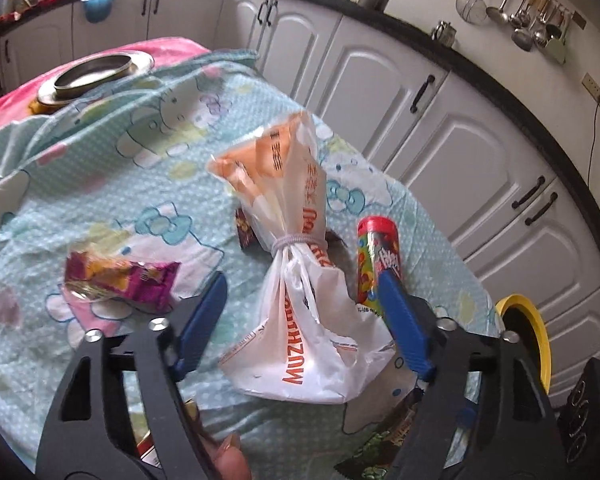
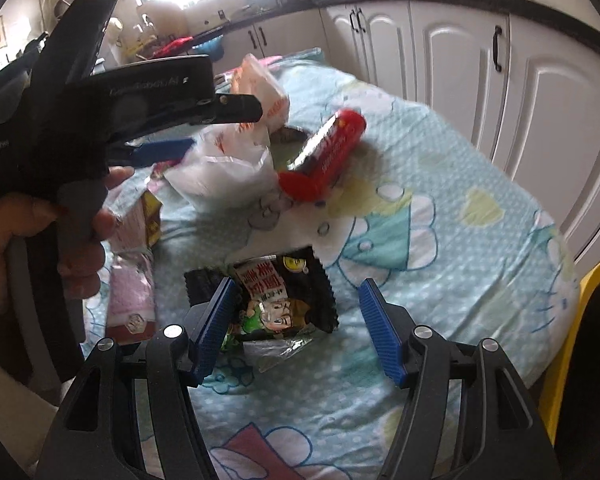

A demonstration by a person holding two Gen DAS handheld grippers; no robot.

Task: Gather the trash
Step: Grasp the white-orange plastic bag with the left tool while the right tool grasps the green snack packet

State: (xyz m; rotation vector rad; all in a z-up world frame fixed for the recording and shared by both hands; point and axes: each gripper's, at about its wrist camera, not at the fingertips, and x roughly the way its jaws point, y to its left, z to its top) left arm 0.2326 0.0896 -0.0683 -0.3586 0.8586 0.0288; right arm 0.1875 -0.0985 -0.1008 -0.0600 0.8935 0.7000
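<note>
White bag printed "MUZH", red tube, black wrapper

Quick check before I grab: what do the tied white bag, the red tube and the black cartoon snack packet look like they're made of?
Tied white bag: thin, glossy plastic film, going by its crinkles and translucence. Red tube: rigid cylinder with a shiny printed wrap and red cap, probably cardboard or plastic; hard to tell. Black cartoon snack packet: foil-lined plastic, with a silvery inside showing at the torn end and a zigzag-cut edge.

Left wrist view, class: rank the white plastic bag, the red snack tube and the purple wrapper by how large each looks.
1. white plastic bag, plainly largest.
2 and 3. purple wrapper and red snack tube: alike in apparent size; the tube is partly hidden behind a tong finger, so no ranking.
</note>
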